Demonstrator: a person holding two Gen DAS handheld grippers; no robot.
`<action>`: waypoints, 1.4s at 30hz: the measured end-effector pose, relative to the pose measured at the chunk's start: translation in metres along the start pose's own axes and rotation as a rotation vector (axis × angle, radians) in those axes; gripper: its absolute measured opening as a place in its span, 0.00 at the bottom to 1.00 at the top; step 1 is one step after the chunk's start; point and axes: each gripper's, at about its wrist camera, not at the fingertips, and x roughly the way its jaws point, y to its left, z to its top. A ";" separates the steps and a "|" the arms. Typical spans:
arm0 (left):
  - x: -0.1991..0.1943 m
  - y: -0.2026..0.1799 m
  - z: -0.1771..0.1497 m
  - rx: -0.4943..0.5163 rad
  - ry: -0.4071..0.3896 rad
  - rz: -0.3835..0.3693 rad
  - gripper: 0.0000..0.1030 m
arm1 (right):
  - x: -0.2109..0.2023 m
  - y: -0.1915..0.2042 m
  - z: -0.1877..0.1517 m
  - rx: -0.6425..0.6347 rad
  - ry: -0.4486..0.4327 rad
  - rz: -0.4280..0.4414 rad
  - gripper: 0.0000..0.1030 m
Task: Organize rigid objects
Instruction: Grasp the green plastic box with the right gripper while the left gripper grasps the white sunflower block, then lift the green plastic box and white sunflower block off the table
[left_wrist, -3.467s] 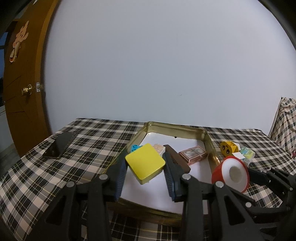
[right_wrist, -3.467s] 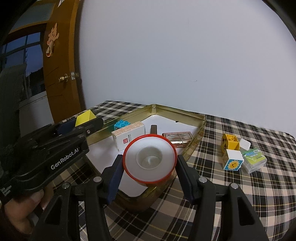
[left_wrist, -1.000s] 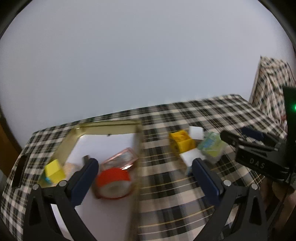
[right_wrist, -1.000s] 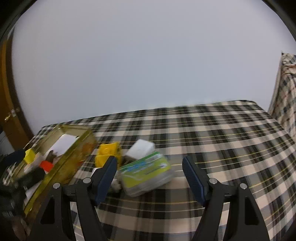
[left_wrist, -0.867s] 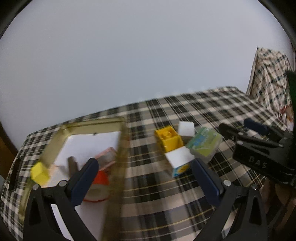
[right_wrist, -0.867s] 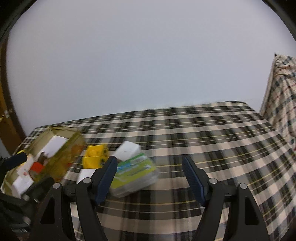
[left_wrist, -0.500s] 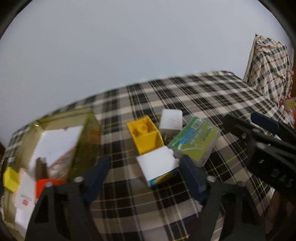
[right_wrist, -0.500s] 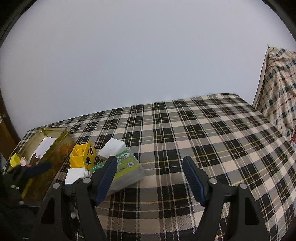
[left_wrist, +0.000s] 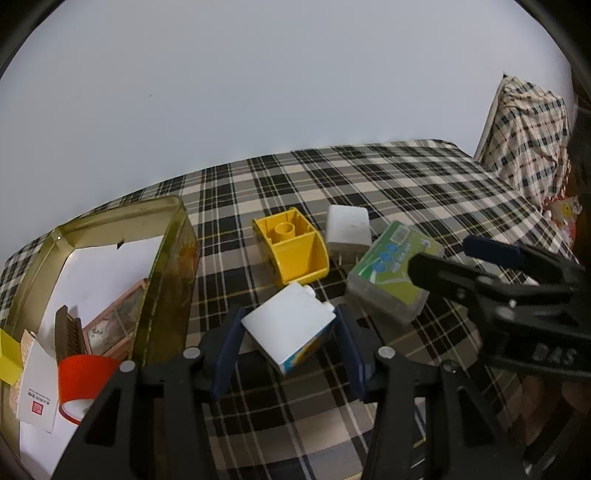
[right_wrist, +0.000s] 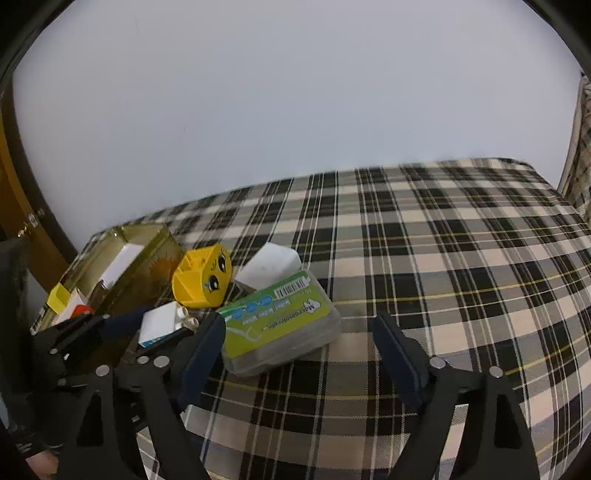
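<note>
A white toy block (left_wrist: 291, 328) with a blue printed side lies on the plaid tablecloth. It sits cornerwise between the blue pads of my left gripper (left_wrist: 288, 350). The jaws are closing and the pads stand right at its corners, with no clear press showing. My right gripper (right_wrist: 301, 354) hovers low over a clear box with a green label (right_wrist: 280, 325). The box lies by the left finger (right_wrist: 203, 350), untouched, while the jaws are opening. A yellow toy block with a cartoon face (right_wrist: 203, 277) and a white plug adapter (left_wrist: 347, 229) lie just behind.
A gold tin (left_wrist: 170, 258) stands at the left. It holds a red tape roll (left_wrist: 85, 380), a white carton (left_wrist: 37, 387), a yellow box (left_wrist: 7, 362) and a pink case (left_wrist: 114, 325). A plaid-covered chair (left_wrist: 528, 136) stands at the far right.
The yellow box and red tape roll, held earlier, now lie in the tin. My left gripper swung right, sank over the white block and narrowed. My right gripper neared the green-label box.
</note>
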 end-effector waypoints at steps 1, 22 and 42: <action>0.000 0.000 0.000 0.002 0.000 -0.001 0.48 | 0.002 0.001 0.001 -0.011 0.006 -0.009 0.84; -0.003 0.027 -0.005 -0.048 0.002 -0.005 0.48 | 0.054 0.036 0.004 -0.252 0.164 -0.083 0.85; -0.032 0.025 -0.019 -0.053 -0.088 0.029 0.48 | 0.009 0.042 -0.013 -0.220 0.044 -0.072 0.82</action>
